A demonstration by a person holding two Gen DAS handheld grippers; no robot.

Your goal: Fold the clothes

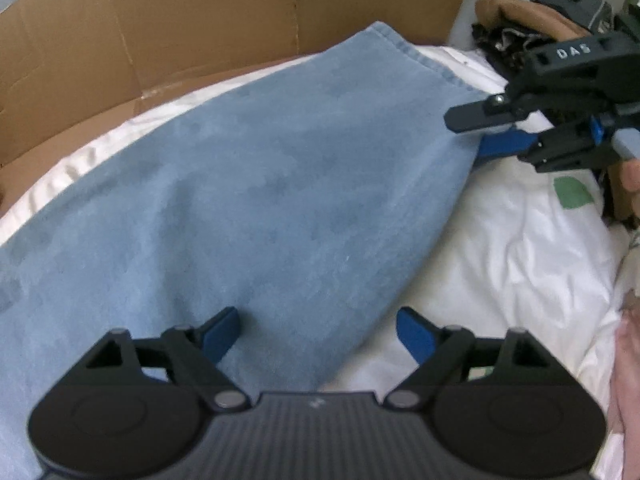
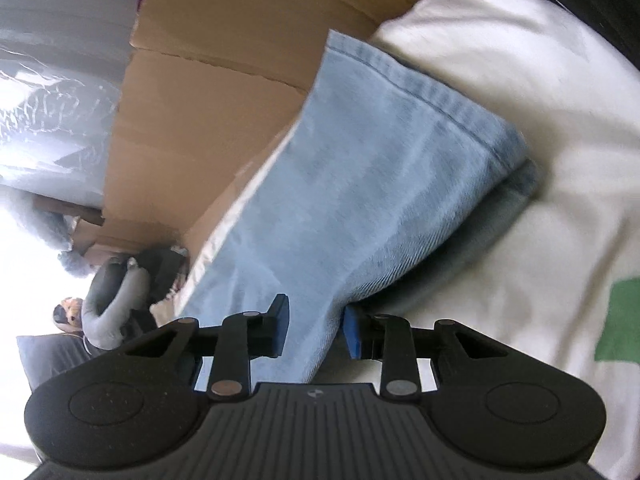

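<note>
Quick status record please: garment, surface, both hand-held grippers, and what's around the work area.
garment: blue jeans, lying on the bed, hem end toward the cardboard
surface: white bedding with a green patch
left hand-held gripper: open, over the near edge of the jeans, not gripping
right hand-held gripper: jaws around the jeans' side edge; cannot tell whether the pads press yet
backdrop: cardboard behind the bed
clutter: brown and dark clothes piled at far right

Open left hand-held gripper [image 1: 318, 330] above blue jeans [image 1: 248, 184] on bedding [image 1: 520, 248].
</note>
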